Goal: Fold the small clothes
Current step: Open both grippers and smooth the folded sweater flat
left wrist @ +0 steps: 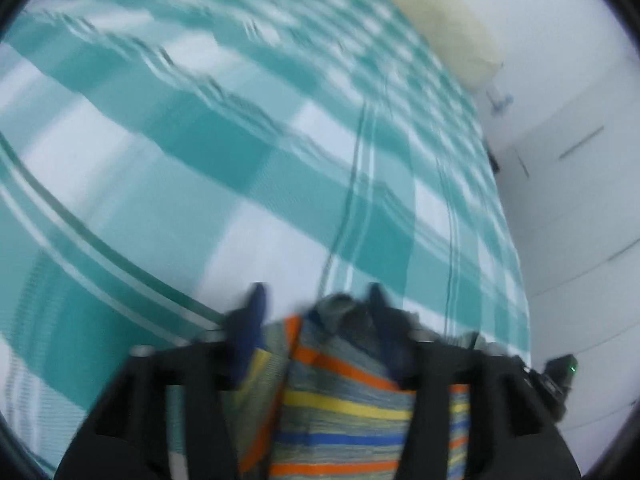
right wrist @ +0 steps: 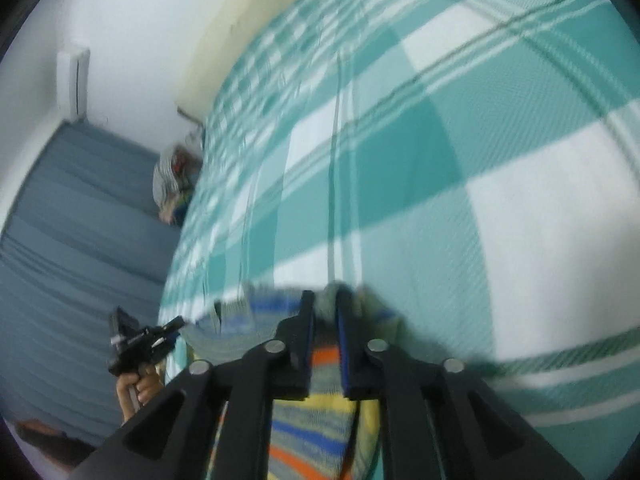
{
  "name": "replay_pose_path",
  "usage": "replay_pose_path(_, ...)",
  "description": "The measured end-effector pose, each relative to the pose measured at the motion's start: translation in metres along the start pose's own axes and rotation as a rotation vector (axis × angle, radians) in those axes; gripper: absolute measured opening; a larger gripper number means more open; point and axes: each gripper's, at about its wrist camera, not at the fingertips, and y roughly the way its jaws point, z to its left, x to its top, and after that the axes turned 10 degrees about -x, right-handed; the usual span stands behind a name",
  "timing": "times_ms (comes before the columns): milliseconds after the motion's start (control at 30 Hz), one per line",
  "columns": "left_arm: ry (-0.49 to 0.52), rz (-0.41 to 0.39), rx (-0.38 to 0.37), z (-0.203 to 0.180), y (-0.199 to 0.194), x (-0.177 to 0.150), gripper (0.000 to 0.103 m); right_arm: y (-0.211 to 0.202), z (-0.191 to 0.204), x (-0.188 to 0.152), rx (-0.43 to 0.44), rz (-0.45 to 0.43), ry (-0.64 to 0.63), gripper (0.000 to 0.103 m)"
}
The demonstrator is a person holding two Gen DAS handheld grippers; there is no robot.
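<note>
A small striped garment (left wrist: 352, 400), grey with orange, yellow and blue bands, hangs between both grippers above a teal and white checked bedsheet (left wrist: 240, 152). My left gripper (left wrist: 316, 300) has its fingers wide apart, with the cloth bunched against the right finger (left wrist: 380, 312). My right gripper (right wrist: 325, 308) is shut on the garment's top edge (right wrist: 320, 420), which hangs down below the fingers. The left gripper and the hand holding it show in the right wrist view (right wrist: 136, 340). Both views are motion blurred.
The checked sheet (right wrist: 440, 160) covers the bed. A cream headboard or pillow (left wrist: 440, 12) lies at the far end. A blue curtain (right wrist: 72, 220), a pile of cloth (right wrist: 174, 176) and a white wall (left wrist: 580, 160) flank the bed.
</note>
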Motion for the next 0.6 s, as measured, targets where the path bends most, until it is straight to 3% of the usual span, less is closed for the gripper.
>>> replay_pose_path(167, 0.163, 0.025, 0.037, -0.013, -0.035, -0.026, 0.063, -0.034, 0.029, -0.007, -0.069, -0.037, -0.180, 0.031)
replay_pose_path(333, 0.335, 0.215, 0.057, -0.021, -0.042, -0.102, 0.065, -0.034, 0.070, -0.065, -0.099, 0.145, -0.436, 0.031)
replay_pose_path(400, 0.381, 0.300, 0.099, -0.015, -0.042, -0.136, 0.060, -0.034, 0.079, -0.100, -0.128, 0.216, -0.537, 0.031)
replay_pose_path(433, 0.410, 0.348, 0.140, -0.010, -0.041, -0.152, 0.045, -0.035, 0.080, -0.115, -0.137, 0.246, -0.574, 0.031)
replay_pose_path(467, 0.427, 0.364, 0.166, -0.007, -0.042, -0.160, 0.039, -0.035, 0.079, -0.132, -0.152, 0.285, -0.615, 0.031)
replay_pose_path(533, 0.456, 0.365, 0.205, -0.004, -0.051, -0.174, 0.039, -0.033, 0.067, -0.160, -0.228, 0.369, -0.672, 0.031)
replay_pose_path(600, 0.457, 0.378, 0.235, -0.007, -0.062, -0.178, 0.034, -0.042, 0.055, -0.168, -0.263, 0.370, -0.666, 0.027)
